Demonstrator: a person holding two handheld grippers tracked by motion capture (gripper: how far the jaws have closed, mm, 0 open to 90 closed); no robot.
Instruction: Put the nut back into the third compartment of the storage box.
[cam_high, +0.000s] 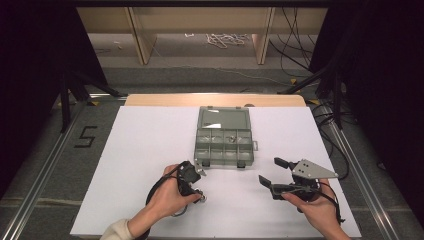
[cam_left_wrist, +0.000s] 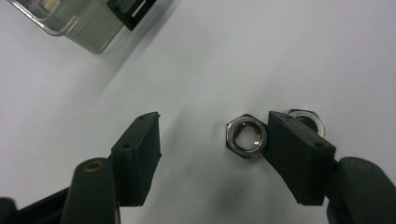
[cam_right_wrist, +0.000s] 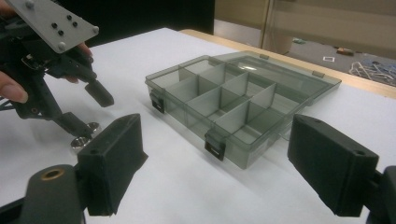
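- Your left gripper (cam_left_wrist: 212, 135) is down at the white sheet (cam_high: 145, 150), jaws apart and gripping nothing.
- In the left gripper view, one hex nut (cam_left_wrist: 246, 136) lies flat on the sheet between the jaws, close against the right-hand jaw; there is a clear gap between it and the left-hand jaw.
- A second nut (cam_left_wrist: 309, 120) lies just behind that right-hand jaw, partly hidden by it; the two nuts sit near each other, but you cannot tell whether they touch.
- In the high view, your left hand (cam_high: 172, 197) wraps the left gripper just in front of the box (cam_high: 223, 137), toward its near left corner, and a nut glints on the sheet beside your fingers.
- The box is a clear grey compartment case, lid swung open and lying flat behind it; it sits mid-sheet, its black latches on the near edge.
- From the right gripper view, the compartments nearest you look empty; the far ones are too small to judge.
- Your right gripper (cam_high: 272, 172) is held just above the sheet to the right of the box, well apart from the left, jaws wide and empty.
- In the right gripper view, its jaws frame the box's near corner without touching it.
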